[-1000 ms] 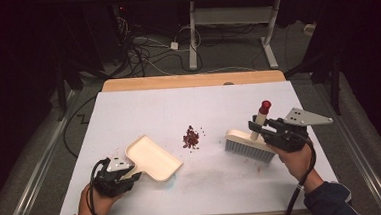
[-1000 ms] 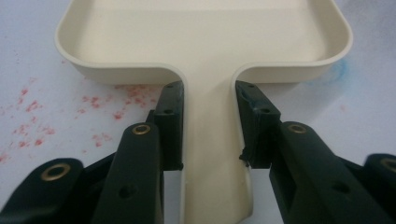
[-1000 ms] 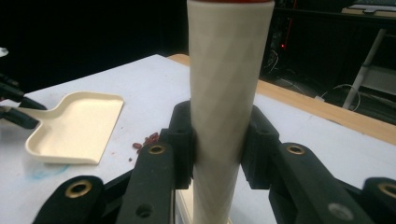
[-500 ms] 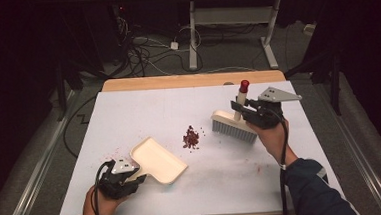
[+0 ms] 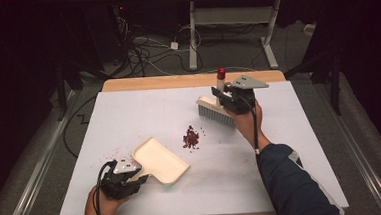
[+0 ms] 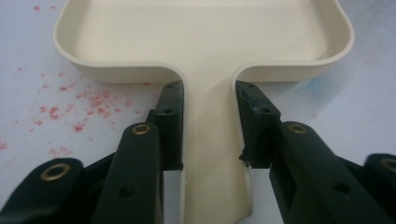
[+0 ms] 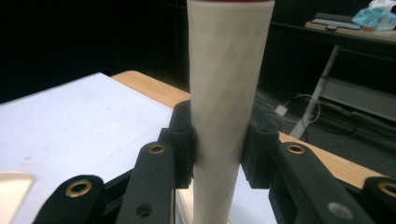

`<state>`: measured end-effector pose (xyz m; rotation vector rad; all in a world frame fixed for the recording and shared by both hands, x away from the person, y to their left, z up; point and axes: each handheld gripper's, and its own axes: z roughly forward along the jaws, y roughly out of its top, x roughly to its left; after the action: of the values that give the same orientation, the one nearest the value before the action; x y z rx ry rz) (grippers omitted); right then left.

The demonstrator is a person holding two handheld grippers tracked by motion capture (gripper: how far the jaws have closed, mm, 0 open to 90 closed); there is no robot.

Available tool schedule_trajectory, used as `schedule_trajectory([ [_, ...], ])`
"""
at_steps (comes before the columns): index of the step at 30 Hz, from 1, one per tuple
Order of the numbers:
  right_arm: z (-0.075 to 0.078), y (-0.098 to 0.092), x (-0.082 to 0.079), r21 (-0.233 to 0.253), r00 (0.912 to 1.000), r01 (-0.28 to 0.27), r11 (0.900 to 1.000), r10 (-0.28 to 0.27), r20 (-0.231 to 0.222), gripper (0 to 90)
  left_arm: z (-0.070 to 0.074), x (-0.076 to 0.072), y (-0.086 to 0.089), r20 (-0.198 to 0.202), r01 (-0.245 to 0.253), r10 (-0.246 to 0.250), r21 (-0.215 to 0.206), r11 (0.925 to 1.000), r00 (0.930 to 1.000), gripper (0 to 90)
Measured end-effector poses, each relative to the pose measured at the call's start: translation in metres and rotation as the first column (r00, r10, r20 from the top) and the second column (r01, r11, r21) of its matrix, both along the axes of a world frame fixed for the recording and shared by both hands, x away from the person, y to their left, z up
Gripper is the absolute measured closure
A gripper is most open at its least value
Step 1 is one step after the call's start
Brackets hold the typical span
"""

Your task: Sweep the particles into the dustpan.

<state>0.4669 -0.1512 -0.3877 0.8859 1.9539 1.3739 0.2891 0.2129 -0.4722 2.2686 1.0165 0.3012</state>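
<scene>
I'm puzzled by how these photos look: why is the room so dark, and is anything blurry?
High view: light falls on the white table alone, the floor and walls behind stay dim, and the picture is a bit grainy. Left gripper view: the cream dustpan is evenly lit and fairly sharp, the near tongs soft. Right gripper view: the brush handle is close and slightly soft, the background dark.
</scene>
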Motion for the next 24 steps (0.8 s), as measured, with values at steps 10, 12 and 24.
schedule_trajectory([
  [10,-0.013,0.028,-0.006,-0.009,0.9983,-0.059,0.998,0.059,-0.002,69.9,-0.001,0.002,-0.005,-0.004,-0.011,0.010,-0.020,0.9997,0.9999,63.5],
  [12,-0.014,0.032,-0.011,-0.008,0.9969,-0.078,0.997,0.078,-0.001,69.6,-0.001,0.002,-0.007,-0.003,-0.010,0.010,-0.018,0.9998,0.9999,63.5],
  [24,-0.021,0.046,-0.038,0.024,0.9870,-0.160,0.987,0.160,-0.011,68.3,0.001,0.012,-0.021,0.007,-0.002,0.002,0.009,1.0000,1.0000,63.4],
])
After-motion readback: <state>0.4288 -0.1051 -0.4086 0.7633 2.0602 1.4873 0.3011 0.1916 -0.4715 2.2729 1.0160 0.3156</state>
